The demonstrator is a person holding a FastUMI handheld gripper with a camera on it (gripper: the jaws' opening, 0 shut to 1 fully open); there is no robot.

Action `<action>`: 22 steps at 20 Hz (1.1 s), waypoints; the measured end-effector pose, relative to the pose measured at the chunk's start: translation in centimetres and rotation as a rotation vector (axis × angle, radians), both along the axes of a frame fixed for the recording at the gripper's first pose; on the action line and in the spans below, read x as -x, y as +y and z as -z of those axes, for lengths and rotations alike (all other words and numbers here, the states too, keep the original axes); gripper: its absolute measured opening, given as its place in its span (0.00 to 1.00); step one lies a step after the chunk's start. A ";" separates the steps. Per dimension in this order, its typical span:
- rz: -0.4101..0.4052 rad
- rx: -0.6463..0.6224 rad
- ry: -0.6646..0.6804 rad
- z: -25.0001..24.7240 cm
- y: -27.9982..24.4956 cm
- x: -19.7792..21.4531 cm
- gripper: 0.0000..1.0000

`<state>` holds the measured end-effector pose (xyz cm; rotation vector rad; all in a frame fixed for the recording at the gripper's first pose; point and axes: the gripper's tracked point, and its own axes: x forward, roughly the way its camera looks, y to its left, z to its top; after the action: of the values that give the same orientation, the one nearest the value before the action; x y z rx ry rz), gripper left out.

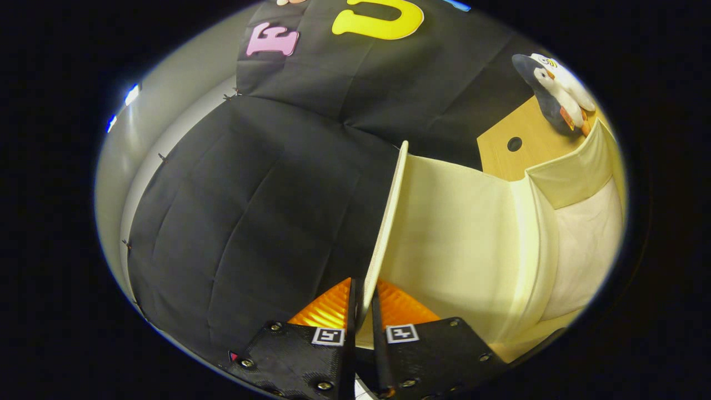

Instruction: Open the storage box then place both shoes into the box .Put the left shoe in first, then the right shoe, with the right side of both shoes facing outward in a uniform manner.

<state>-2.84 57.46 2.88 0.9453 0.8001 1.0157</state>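
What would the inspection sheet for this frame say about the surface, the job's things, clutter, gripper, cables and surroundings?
Surface: a tan wooden board with a round hole shows behind the box; what the box rests on cannot be told.
Job's things: cream storage box, its lid lifted and seen edge-on; the pale lining inside shows. No shoes seen.
Clutter: a plush penguin lies on the board beyond the box.
Gripper: the gripper is closed on the lid's lower edge, one finger on each face of it.
Cables: nothing seen.
Surroundings: black cloth booth wall beyond the lid, a pale wall past the cloth.
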 end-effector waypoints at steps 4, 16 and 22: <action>0.041 0.042 -0.026 0.9 -0.9 -0.9 0.73; 0.167 0.267 -0.247 3.4 -12.1 -4.5 0.97; 0.264 0.457 -0.393 5.0 -22.3 -6.7 0.97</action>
<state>3.90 35.15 -2.15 0.4241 0.5252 0.7119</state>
